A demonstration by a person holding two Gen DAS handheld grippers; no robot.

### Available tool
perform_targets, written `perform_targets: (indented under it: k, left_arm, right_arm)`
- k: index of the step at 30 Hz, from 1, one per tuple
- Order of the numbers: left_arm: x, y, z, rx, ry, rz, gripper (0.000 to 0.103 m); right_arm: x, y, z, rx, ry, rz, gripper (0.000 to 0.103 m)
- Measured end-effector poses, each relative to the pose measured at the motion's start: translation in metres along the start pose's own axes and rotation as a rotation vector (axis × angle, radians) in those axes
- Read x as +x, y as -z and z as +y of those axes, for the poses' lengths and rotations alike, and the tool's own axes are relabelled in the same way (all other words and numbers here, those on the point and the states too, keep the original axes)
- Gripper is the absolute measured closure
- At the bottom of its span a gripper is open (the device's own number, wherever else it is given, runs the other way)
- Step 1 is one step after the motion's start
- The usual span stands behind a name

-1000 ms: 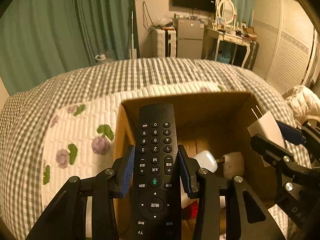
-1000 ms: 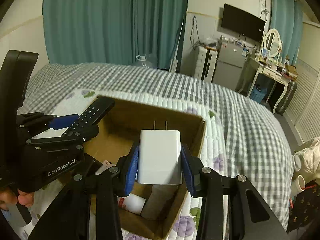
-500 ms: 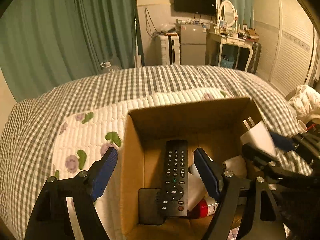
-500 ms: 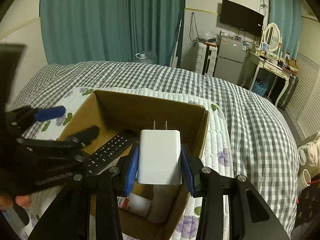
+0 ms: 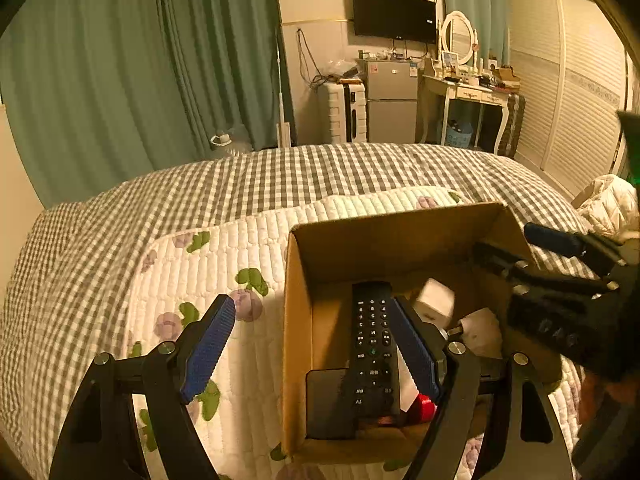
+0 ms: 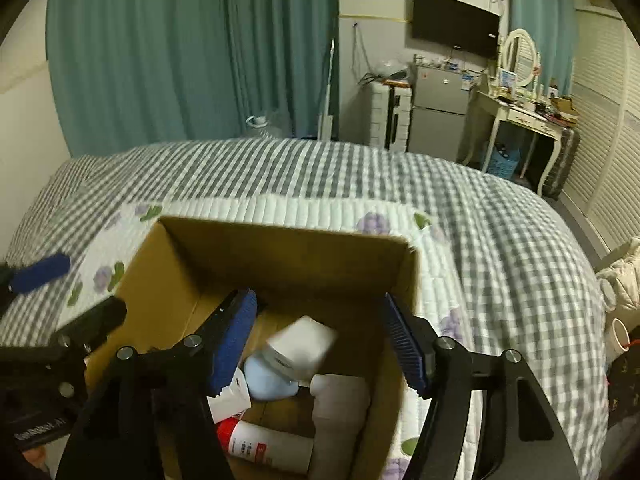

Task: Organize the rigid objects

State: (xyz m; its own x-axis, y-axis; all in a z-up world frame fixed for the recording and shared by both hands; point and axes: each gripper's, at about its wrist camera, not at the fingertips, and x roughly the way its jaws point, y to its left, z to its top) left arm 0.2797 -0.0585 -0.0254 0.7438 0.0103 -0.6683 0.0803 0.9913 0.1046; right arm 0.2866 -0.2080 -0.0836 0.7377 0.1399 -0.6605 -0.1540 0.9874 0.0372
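Note:
An open cardboard box [image 5: 298, 320] [image 6: 288, 248] sits on the bed. The black remote [image 5: 372, 352] lies inside it along its left side, partly on a black flat object [image 5: 326, 400]. The white charger [image 5: 434, 300] [image 6: 302, 344] is blurred, inside the box, free of any gripper. My left gripper [image 5: 316, 354] is open and empty over the box's left wall. My right gripper [image 6: 320, 344] is open and empty above the box; it also shows in the left wrist view [image 5: 532, 256].
The box also holds a white bottle with a red cap [image 6: 264, 446], a pale blue object [image 6: 268, 380] and a grey object [image 6: 340, 416]. A white floral quilt [image 5: 224, 264] lies on the checked bedspread [image 6: 500, 240]. Furniture stands beyond the bed.
The left gripper opened and dropped the remote into the box one second ago. The right gripper has just opened and the charger has fallen into the box.

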Motion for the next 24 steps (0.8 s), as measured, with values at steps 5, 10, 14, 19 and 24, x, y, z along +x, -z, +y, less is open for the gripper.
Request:
perform_targets:
  k: [5,10,14,19,24]
  left_arm:
    - [-0.053,-0.013,0.001,-0.01,0.007,-0.064,0.022]
    - [-0.135,-0.031,-0.002,-0.015,0.034,-0.168,0.022]
    - [-0.195,-0.035,-0.004,0.006,0.037,-0.214,0.018]
    - [-0.258,-0.024,0.005,0.006,0.086,-0.269,0.002]
    - [-0.283,0.002,0.013,0.011,0.083,-0.321,0.0]
  right_arm:
    - [-0.062,-0.014,-0.004,-0.025,0.02,-0.053,0.038]
    - [-0.142,-0.028,-0.006,-0.022,0.031,-0.074,0.036]
    - [-0.212,-0.027,-0.003,-0.029,0.058,-0.112,0.034]
    - [-0.292,-0.008,0.013,-0.033,0.061,-0.189,0.018]
    - [-0.328,0.014,0.024,-0.004,0.084,-0.282,0.0]
